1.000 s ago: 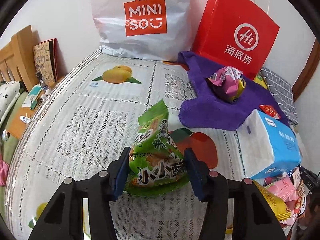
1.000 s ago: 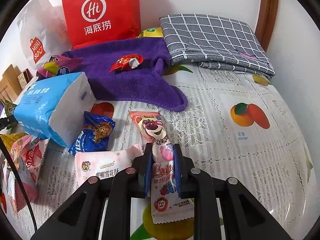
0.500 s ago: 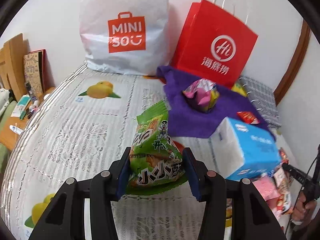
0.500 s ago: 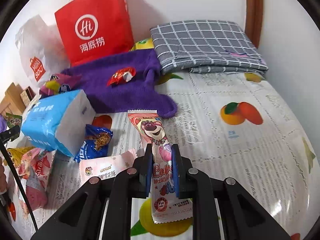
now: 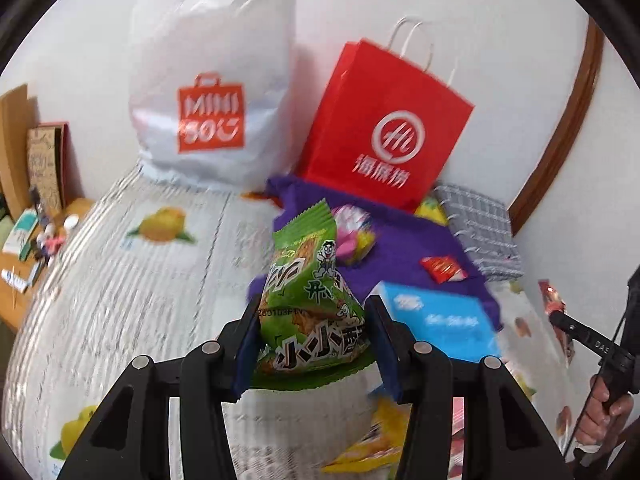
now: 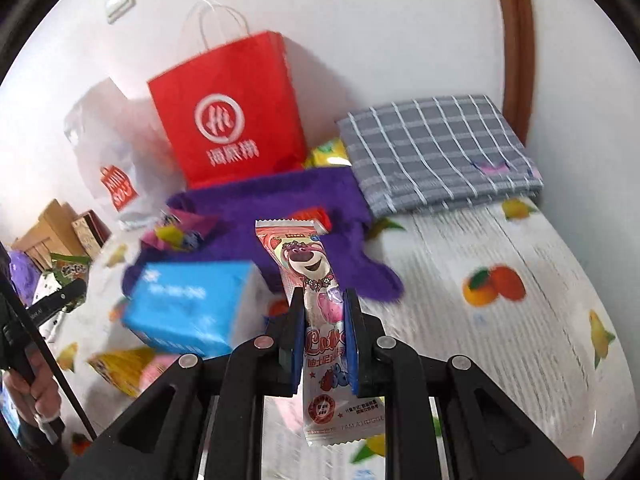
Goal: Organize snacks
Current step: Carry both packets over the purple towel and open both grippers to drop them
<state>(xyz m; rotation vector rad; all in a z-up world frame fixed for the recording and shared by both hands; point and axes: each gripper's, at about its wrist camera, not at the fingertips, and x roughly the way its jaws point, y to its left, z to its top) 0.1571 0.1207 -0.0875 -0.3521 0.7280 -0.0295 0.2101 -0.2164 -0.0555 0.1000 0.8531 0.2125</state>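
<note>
Snacks are held in both grippers above the bed: a green snack packet [image 5: 310, 304] is pinched by the left gripper [image 5: 312, 344], its jaws set fairly narrow against the packet's puffed sides, and a long pink bear-print packet [image 6: 320, 308] is clamped by the right gripper [image 6: 323, 340], whose jaws are almost fully closed on the thin wrapper. Each packet is gripped low on its body, so that most of its length stands up beyond the pads and can be dropped in lengthwise; that reason is judged, not seen. A red paper bag [image 6: 232, 112] and a white plastic bag [image 5: 208, 80] are stood against the wall at the far side, likely as the sorting targets. Between the grippers and the bags lie a purple towel [image 6: 280, 204] with loose sweets on it and a blue tissue pack [image 6: 188, 308], so a path over them is called for. Open room is offered by the lace cover [image 5: 120, 280] on the left and beside the folded grey check cloth [image 6: 432, 152] on the right. The red bag's mouth is narrow and its rim soft
</note>
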